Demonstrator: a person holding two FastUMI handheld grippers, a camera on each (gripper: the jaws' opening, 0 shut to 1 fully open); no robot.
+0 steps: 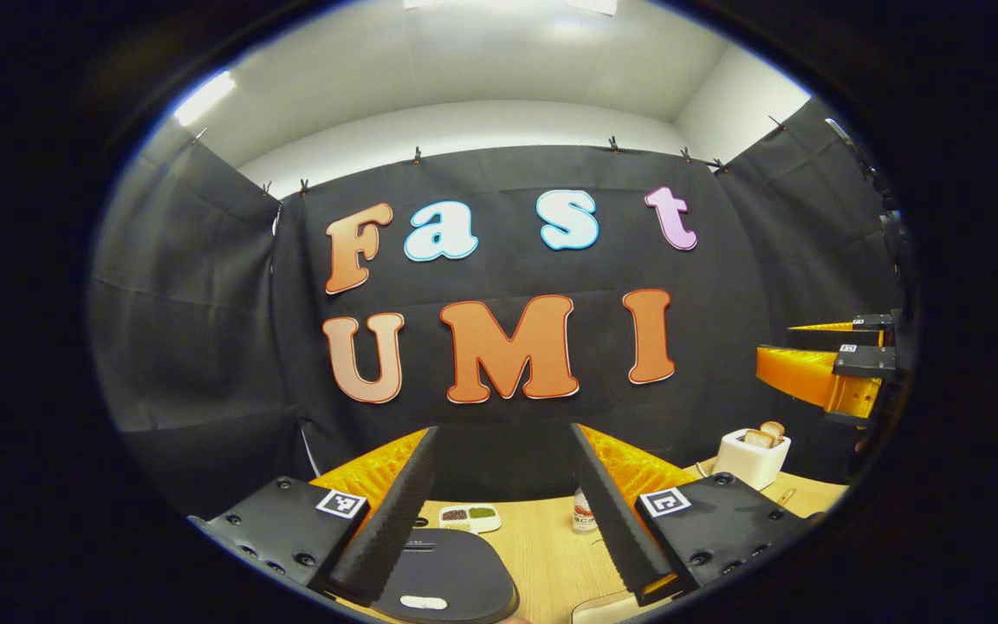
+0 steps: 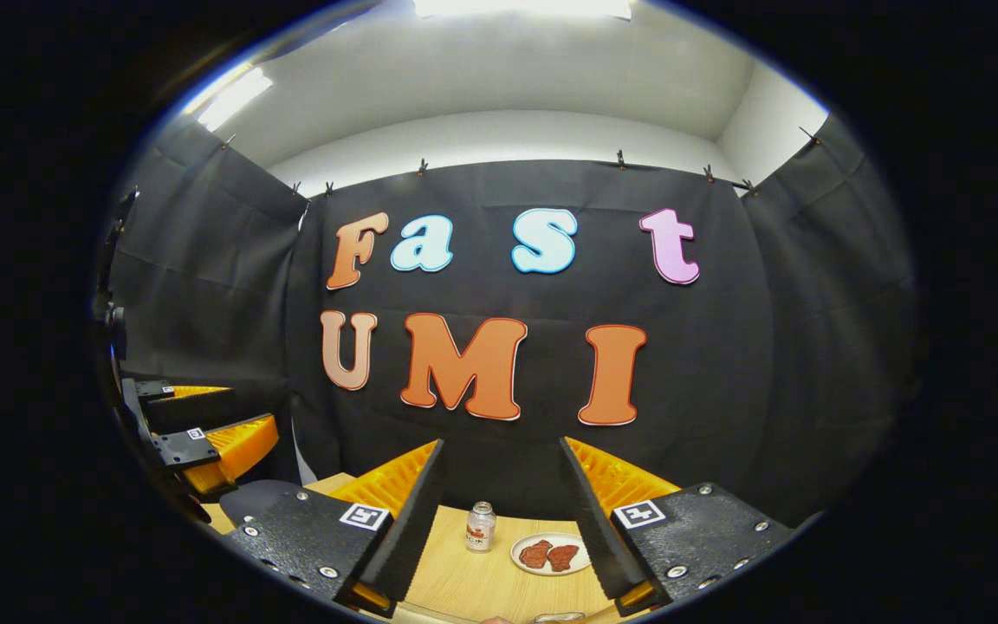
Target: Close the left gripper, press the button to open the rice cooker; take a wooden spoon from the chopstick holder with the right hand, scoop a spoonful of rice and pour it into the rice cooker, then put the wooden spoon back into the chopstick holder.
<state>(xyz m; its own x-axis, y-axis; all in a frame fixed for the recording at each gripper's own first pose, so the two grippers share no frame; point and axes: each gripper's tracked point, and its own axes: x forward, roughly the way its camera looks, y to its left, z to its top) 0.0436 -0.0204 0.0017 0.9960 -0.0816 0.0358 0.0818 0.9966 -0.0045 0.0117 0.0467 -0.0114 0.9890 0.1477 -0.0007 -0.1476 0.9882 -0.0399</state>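
In the left gripper view, my left gripper [image 1: 504,429] is open and holds nothing. Below it sits the dark rice cooker lid [image 1: 451,572], shut, with a pale button [image 1: 424,601] near its front edge. A white chopstick holder [image 1: 750,459] with wooden handles sticking out stands on the table to the right. Above it my right gripper [image 1: 776,345] hangs in the air. In the right gripper view, my right gripper [image 2: 502,442] is open and empty, high over the table. My left gripper [image 2: 252,407] is far to its left, above the cooker's dark curved body [image 2: 256,501].
On the wooden table [image 1: 542,555] are a small divided dish of grains [image 1: 470,517] and a small bottle [image 1: 584,511]. The right gripper view has the bottle [image 2: 480,526] and a plate of red pieces [image 2: 551,553]. A pale rim [image 1: 603,609] shows at the bottom edge.
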